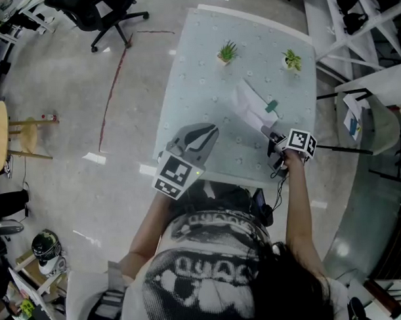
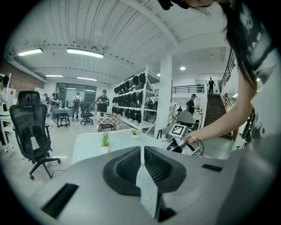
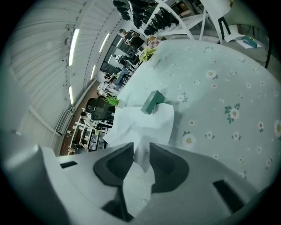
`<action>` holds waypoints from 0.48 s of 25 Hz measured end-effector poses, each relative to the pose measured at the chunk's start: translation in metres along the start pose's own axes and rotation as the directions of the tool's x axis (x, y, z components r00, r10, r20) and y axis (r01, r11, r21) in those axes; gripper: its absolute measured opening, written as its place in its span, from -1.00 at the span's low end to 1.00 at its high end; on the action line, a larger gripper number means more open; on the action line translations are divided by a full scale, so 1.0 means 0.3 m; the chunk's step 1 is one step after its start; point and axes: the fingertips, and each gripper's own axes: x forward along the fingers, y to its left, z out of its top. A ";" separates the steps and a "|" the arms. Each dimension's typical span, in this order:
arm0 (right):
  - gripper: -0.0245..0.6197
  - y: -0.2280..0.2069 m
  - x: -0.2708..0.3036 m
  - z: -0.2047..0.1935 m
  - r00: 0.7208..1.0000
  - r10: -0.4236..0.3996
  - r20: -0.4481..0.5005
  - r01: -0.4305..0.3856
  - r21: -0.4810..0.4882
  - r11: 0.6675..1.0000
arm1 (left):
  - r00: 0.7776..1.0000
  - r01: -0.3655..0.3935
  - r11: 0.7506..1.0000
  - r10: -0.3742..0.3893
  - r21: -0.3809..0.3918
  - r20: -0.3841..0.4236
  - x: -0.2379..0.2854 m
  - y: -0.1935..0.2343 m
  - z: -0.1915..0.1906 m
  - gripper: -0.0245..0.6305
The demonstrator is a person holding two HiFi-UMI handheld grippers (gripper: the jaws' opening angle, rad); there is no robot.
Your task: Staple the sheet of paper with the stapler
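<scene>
Big open-plan lab or workshop hall. Polished floor (image 1: pixel 75 147), rolling office chair (image 2: pixel 33 132), tall white shelving racks (image 2: pixel 131 103) loaded with dark gear, a white column (image 2: pixel 165 94), a staircase (image 2: pixel 217 110) up to a railed mezzanine, ceiling strip lights (image 2: pixel 85 52), people standing around desks. Cloth-covered bench (image 1: pixel 204 90) with two small potted plants (image 1: pixel 227 52) near its far edge.

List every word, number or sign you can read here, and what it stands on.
No text here can be read.
On the shirt print: large letters, too warped and blurred to read.
On the left marker cube and the right marker cube: square patterns only, no words.
On the flat item beside the table: print too small to read.
</scene>
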 end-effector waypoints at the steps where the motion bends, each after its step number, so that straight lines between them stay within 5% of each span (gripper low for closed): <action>1: -0.55 0.000 0.002 -0.002 1.000 -0.003 0.000 0.003 -0.010 1.000 | 1.000 0.000 1.000 0.000 0.000 0.000 0.001 0.000 -0.002 -0.86; 12: -0.44 0.049 -0.016 0.010 1.000 -0.022 -0.007 0.021 -0.178 0.984 | 1.000 0.006 1.000 -0.006 -0.002 -0.004 0.018 -0.011 -0.010 -0.86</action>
